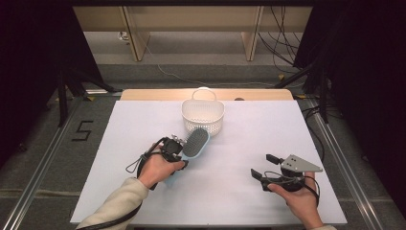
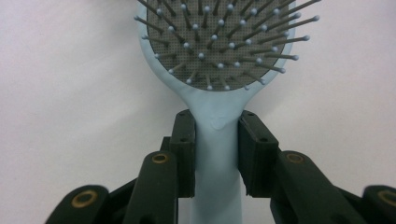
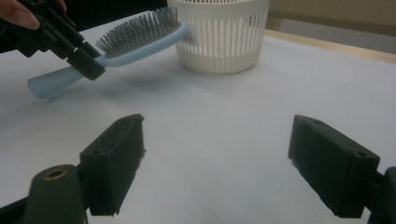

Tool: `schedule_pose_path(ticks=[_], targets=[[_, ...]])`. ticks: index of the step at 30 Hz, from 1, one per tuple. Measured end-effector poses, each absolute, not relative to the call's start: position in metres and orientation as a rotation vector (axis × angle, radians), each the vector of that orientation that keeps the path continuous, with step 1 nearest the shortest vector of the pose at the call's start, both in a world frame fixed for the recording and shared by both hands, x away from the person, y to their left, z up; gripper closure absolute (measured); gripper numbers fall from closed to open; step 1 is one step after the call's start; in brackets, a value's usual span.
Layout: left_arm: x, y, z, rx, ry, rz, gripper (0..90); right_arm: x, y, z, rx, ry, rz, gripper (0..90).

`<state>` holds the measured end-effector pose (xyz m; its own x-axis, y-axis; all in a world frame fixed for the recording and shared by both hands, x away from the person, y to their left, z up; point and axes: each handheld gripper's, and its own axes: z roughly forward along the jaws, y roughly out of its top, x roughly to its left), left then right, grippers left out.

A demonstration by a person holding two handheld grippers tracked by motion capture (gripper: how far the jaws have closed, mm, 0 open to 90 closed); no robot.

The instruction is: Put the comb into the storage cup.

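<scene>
The left gripper (image 1: 178, 152) clamps the light-blue hairbrush (image 1: 191, 147) by the neck, its two black jaws pressing on either side of the handle just below the head, as the left gripper view (image 2: 216, 140) shows plainly. The brush is lifted off the white table (image 1: 143, 120), with a shadow under it in the right gripper view. In the high view its long axis runs from about 7 o'clock to 1 o'clock: the handle end points back toward the person, and the oval head points away toward the white slotted basket (image 1: 203, 117). The bristle pad faces up. The head's tip is just at the basket's near wall; whether it touches I cannot tell.

At about 3 o'clock from the brush, well apart, the right gripper (image 1: 265, 165) sits low over the table with its jaws spread wide and nothing between them.
</scene>
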<state>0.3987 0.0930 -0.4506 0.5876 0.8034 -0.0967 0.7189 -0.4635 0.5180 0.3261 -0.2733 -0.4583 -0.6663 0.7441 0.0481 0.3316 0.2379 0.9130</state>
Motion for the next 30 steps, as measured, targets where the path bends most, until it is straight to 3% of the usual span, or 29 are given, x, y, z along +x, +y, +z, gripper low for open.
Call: schedule_pose_path(ticks=[30], targets=[[0.396,0.097,-0.439,2.234,1.166,0.240,69.5,0.326,-0.274,-0.458,0.991,2.107,1.420,18.9]])
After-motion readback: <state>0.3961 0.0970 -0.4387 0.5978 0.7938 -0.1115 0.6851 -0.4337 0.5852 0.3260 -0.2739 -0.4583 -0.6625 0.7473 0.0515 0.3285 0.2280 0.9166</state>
